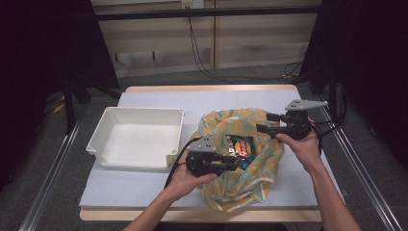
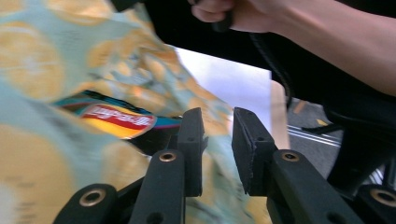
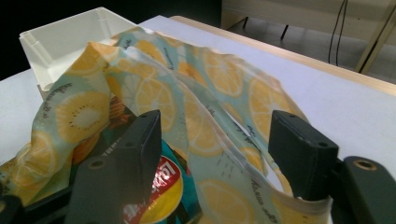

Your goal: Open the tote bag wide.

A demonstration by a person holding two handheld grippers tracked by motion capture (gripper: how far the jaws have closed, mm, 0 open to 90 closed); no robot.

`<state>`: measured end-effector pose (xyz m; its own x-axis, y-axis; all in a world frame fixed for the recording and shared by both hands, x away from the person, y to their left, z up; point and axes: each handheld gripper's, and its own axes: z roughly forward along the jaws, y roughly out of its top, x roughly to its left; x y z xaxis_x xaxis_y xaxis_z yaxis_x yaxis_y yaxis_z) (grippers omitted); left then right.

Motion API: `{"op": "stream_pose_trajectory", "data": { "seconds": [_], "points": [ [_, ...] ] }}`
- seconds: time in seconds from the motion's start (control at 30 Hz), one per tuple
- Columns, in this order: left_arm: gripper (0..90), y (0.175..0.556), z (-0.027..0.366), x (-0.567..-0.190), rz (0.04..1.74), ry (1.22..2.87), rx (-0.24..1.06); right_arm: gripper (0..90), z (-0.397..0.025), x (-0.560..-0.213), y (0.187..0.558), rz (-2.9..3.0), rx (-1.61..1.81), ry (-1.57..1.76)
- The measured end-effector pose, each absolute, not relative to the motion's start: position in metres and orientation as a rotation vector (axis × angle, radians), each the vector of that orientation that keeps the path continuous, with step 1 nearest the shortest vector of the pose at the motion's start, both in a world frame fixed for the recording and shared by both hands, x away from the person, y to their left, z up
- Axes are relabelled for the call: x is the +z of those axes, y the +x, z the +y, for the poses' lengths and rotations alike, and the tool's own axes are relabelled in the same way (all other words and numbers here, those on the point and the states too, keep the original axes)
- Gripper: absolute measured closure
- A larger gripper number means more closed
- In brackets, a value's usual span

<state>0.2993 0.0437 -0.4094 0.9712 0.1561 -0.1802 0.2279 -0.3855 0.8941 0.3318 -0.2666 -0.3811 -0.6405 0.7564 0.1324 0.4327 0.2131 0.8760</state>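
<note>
Between my two sets of tongs: one cloth bag (image 1: 240, 159), lemon-and-kiwi print, lying slack on the bench (image 1: 154, 98) with its mouth gaping upward. Inside the mouth, just ahead of the left tongs (image 1: 236, 161): snack packets (image 1: 240, 146), one red-and-yellow.

Left tongs: parted a little, nothing clamped, tips at the near rim of the bag.
Right tongs (image 3: 219, 135): spread wide, straddling the far rim; the hem lies between the jaws, ungripped.

Step in hand, as I judge it: open the bag and lift out a packet. I would close the right tongs on the hem alone, hold it back, then send the left in low for a packet edge.

Beyond the left tongs, away from the bag: white tray (image 1: 137, 137), apparently empty.

In the way: loose folds drooping over the packets, likely to be pinched along with them.
</note>
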Motion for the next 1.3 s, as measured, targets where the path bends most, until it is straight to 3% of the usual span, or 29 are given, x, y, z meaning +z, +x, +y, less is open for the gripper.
{"op": "stream_pose_trajectory", "data": {
  "seconds": [0.23,0.53,0.73,0.93,1.07,1.17,1.3],
  "points": [
    [71.5,0.327,0.047,-0.424,0.406,2.004,-0.047,31.4,-0.275,-0.382,0.331,2.140,1.418,1.125],
    [68.6,0.344,0.070,-0.447,0.529,2.013,-0.044,58.5,-0.265,-0.393,0.320,2.240,1.424,1.089],
    [66.2,0.344,0.082,-0.443,0.537,2.048,0.011,57.0,-0.251,-0.412,0.293,2.388,1.341,1.025],
    [65.2,0.344,0.094,-0.439,0.561,2.059,0.044,53.5,-0.258,-0.402,0.278,2.319,1.380,1.032],
    [71.0,0.342,0.100,-0.432,0.539,2.043,0.038,59.2,-0.265,-0.392,0.269,2.298,1.394,1.021],
    [76.1,0.335,0.094,-0.422,0.469,2.030,0.026,64.2,-0.264,-0.393,0.263,2.329,1.424,1.002],
    [73.0,0.333,0.076,-0.408,0.407,2.021,0.034,59.2,-0.253,-0.408,0.262,2.376,1.398,0.997]
  ]
}}
